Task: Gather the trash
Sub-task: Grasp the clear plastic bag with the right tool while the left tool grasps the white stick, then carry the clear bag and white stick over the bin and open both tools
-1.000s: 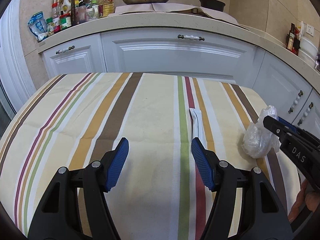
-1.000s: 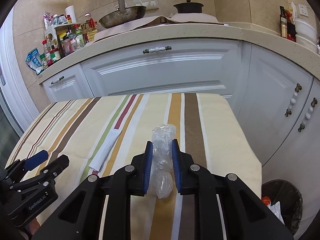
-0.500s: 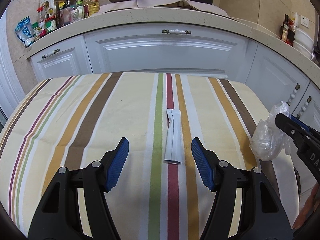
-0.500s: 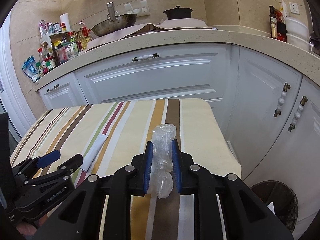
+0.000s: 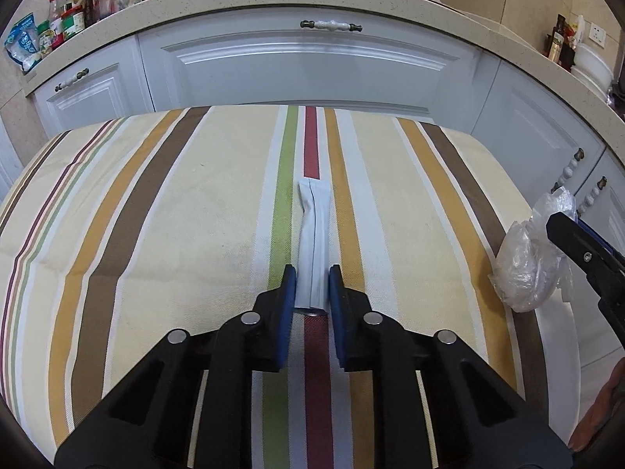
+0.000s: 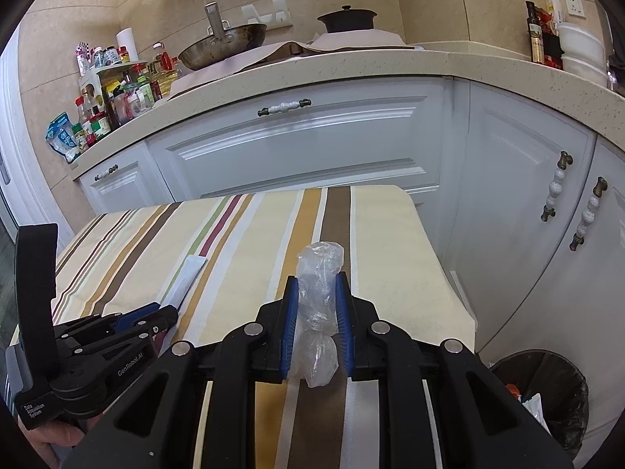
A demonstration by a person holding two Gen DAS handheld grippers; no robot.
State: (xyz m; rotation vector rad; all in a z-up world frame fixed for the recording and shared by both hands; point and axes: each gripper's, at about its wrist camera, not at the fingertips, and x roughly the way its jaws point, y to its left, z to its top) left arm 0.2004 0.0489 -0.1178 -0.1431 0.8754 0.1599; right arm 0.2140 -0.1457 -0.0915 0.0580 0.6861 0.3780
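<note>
A long white paper wrapper (image 5: 314,226) lies along the red stripe of the striped tablecloth (image 5: 156,215). My left gripper (image 5: 310,273) is closing its jaws on the wrapper's near end, and the blue pads press both of its sides. From the right wrist view the wrapper (image 6: 187,277) runs out ahead of the left gripper (image 6: 166,310). My right gripper (image 6: 315,278) is shut on a crumpled clear plastic bag (image 6: 320,256), held above the table near its right edge. The same bag (image 5: 523,269) shows at the right of the left wrist view.
A dark trash bin (image 6: 547,391) with some litter stands on the floor right of the table. White cabinets (image 5: 312,66) and a stone counter (image 6: 351,66) with bottles, a wok and a pot lie beyond the table's far edge.
My left gripper moved forward and down onto the wrapper and closed from wide open onto its near end. The right gripper stayed shut on the plastic bag, drifting slightly right.
</note>
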